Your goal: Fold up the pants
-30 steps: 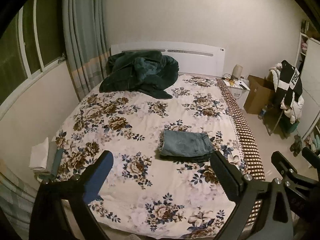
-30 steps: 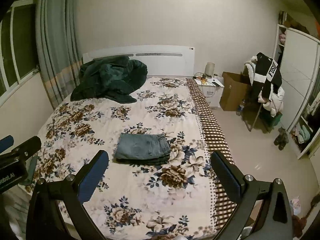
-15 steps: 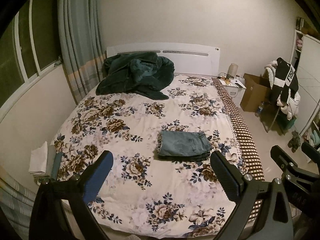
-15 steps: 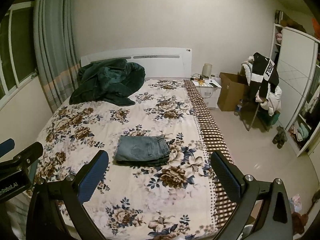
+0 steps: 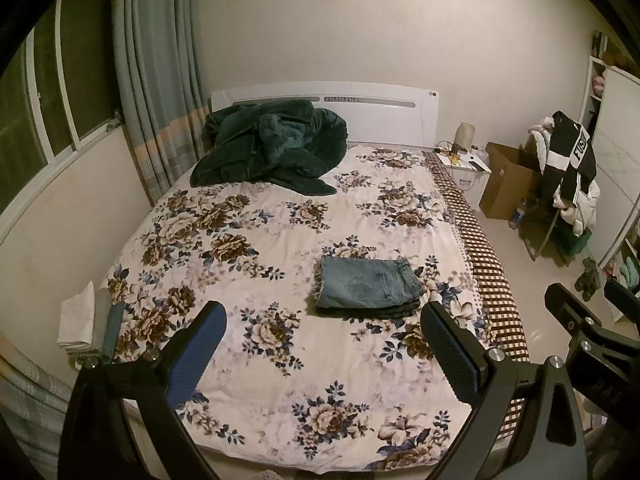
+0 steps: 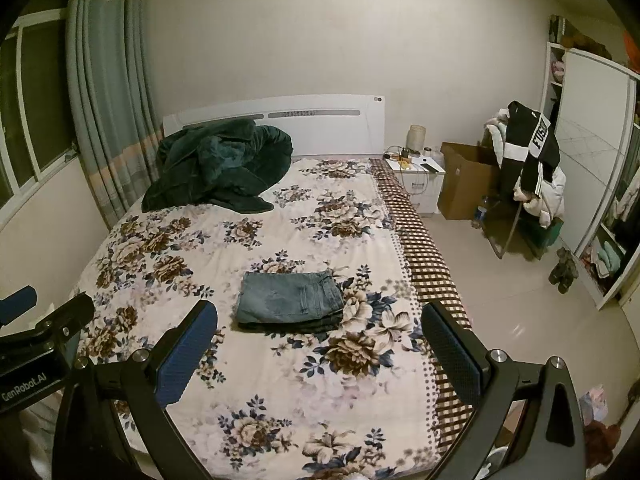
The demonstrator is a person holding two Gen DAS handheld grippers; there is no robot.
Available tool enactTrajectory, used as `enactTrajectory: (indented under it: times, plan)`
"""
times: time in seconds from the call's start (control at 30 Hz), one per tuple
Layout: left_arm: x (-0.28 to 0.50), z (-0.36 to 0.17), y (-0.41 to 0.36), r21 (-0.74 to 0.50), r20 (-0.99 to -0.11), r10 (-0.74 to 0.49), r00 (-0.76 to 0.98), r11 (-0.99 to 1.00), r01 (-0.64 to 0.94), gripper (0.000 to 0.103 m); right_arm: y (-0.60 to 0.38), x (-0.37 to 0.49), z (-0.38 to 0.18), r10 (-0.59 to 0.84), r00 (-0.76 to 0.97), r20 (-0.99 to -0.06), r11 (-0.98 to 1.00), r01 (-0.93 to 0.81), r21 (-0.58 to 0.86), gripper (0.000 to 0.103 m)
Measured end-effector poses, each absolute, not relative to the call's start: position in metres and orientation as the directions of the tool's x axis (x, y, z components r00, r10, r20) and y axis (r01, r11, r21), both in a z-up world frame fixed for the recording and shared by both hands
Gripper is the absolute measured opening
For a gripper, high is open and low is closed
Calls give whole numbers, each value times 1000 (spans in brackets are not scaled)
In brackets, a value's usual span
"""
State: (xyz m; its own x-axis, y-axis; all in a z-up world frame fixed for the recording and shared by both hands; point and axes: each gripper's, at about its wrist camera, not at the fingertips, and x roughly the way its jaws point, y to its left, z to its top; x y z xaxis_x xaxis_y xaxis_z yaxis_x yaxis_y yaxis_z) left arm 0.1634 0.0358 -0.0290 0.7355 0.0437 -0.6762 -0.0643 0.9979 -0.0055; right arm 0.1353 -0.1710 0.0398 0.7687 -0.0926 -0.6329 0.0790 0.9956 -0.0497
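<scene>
A pair of blue denim pants (image 5: 368, 286) lies folded into a compact rectangle on the floral bedspread (image 5: 248, 240), right of the bed's middle; it also shows in the right wrist view (image 6: 290, 300). My left gripper (image 5: 324, 354) is open and empty, held high above the foot of the bed, well short of the pants. My right gripper (image 6: 320, 350) is open and empty at a like height. Each gripper shows at the edge of the other's view, the right one (image 5: 580, 332) and the left one (image 6: 36, 336).
A dark green blanket (image 5: 272, 148) is heaped by the white headboard. Folded cloths (image 5: 86, 320) lie at the bed's left edge. Curtains and a window are at left. A nightstand (image 6: 420, 176), cardboard box (image 6: 464, 180), clothes-draped chair (image 6: 528, 176) and wardrobe stand at right.
Both grippers have drawn back and risen slightly, so more of the room shows. The folded pants have not moved. Both grippers stay open.
</scene>
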Motion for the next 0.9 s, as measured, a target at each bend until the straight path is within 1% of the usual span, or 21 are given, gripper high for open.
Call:
enactTrajectory:
  times: [0.9]
  plan:
    - [162, -30, 32, 2, -682, 44, 730, 998, -58, 99, -181, 128, 33, -85, 757, -648, 996, 87, -29, 103]
